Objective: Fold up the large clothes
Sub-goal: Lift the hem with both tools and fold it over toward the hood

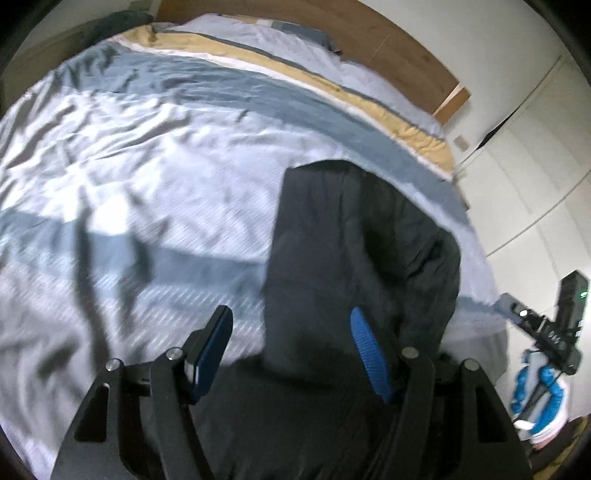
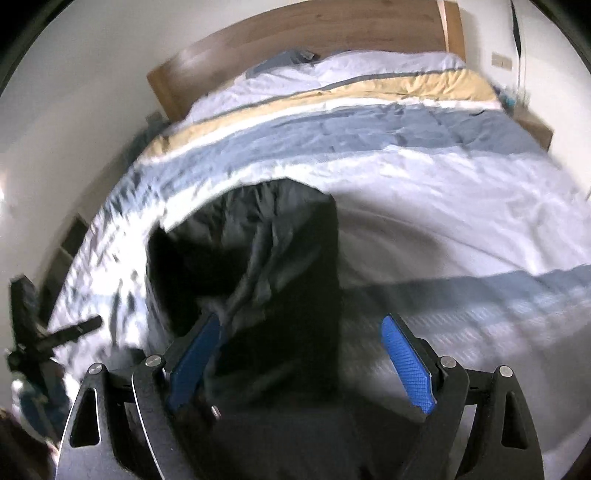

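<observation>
A large black garment (image 1: 354, 251) lies folded lengthwise on the bed, near the bed's side edge. It also shows in the right wrist view (image 2: 288, 258). My left gripper (image 1: 291, 332) is open just above the garment's near end, its right pad (image 1: 369, 350) over the cloth and its left pad (image 1: 212, 350) over the duvet. My right gripper (image 2: 303, 339) is open above the same near end, its left pad (image 2: 192, 354) over the garment's folds. Neither holds any cloth. The other gripper appears at each view's edge, as in the left wrist view (image 1: 554, 325).
The bed has a light blue duvet (image 1: 147, 166) with grey-blue and yellow stripes (image 2: 369, 92). A wooden headboard (image 2: 314, 29) stands at the far end. White wardrobe doors (image 1: 535, 166) lie beyond the bed's side edge. Both views are motion-blurred.
</observation>
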### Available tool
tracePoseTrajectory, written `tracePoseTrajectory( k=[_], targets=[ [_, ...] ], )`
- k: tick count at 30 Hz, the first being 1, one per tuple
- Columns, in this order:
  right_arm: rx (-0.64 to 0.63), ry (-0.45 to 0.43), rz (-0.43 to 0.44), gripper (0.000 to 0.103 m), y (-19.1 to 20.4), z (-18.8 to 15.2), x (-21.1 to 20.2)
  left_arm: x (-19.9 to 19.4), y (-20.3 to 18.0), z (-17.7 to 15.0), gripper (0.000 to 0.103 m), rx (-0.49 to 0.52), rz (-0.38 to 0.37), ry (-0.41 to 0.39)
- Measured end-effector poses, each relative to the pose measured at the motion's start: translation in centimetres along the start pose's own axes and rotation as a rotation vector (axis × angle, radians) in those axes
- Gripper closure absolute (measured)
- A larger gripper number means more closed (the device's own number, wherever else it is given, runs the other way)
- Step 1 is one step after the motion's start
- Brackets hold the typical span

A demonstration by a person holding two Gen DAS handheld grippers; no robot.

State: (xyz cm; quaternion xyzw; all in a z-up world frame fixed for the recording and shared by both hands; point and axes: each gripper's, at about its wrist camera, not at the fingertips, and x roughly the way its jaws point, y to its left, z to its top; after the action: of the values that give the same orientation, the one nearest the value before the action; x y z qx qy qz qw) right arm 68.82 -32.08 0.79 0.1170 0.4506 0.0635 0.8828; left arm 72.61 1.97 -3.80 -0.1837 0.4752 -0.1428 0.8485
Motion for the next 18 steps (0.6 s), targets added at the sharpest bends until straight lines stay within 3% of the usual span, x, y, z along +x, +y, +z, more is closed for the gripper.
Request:
tracePoseTrajectory(
  k=[9,13,16,17,18],
  targets=[
    [0.100,-0.014,0.070,0.011,-1.8,4.2,7.1,7.0,0.9,4.2,0.038,-0.106,-0.100,0.023],
    [0.145,0.022,0.101,0.010,-2.4,5.0,10.6,11.1,1.3,4.3,0.038,-0.163,-0.078,0.082],
    [0.165,0.060,0.062,0.010,-2.5,5.2,13.0,13.6,1.7,3.8,0.039,-0.220,-0.058,0.135],
    [0.178,0.070,0.064,0.019,-2.5,5.3,13.6,13.9,1.6,3.7,0.046,-0.220,-0.054,0.138],
    [0.178,0.076,0.067,0.042,-2.3,5.6,14.0,14.1,1.2,3.6,0.068,-0.203,-0.048,0.143]
  ],
)
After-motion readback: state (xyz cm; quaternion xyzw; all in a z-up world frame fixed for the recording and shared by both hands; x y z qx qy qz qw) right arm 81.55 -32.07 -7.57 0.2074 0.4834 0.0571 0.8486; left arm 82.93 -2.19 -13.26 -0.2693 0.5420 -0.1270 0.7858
